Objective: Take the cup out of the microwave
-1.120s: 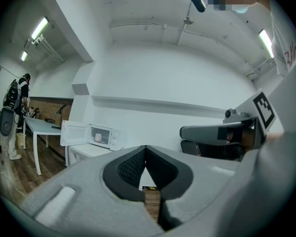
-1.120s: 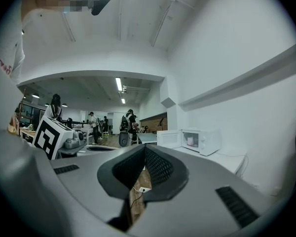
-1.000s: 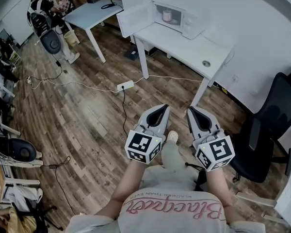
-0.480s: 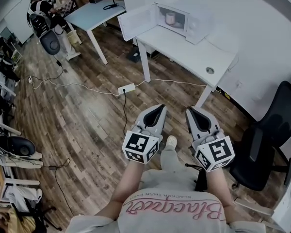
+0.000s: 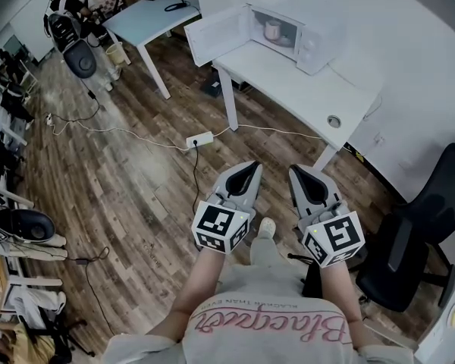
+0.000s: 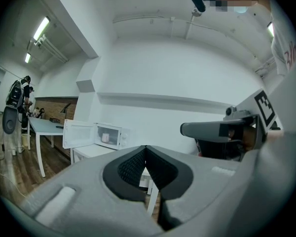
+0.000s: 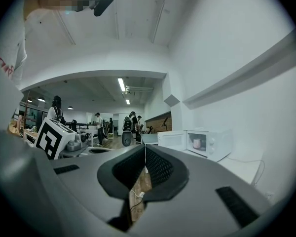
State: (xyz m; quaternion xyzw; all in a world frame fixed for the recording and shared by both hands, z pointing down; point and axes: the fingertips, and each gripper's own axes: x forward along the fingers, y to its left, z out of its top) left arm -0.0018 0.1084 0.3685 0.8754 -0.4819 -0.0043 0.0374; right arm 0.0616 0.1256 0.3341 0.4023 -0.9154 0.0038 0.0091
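Observation:
A white microwave stands on a white table with its door swung open to the left. Inside it sits a pale pink cup. The left gripper view shows the cup too, and so does the right gripper view, with the cup small and far off. My left gripper and right gripper are held side by side over the wooden floor, well short of the table. Both point level toward the microwave, shut and empty, and the jaw tips meet in each own view: left gripper, right gripper.
A black office chair stands to the right. A power strip with cables lies on the floor ahead. A second table is at the back, with people and another chair at far left.
The table and microwave have drawn nearer in the head view as I walk toward them. Both grippers stay shut, side by side.

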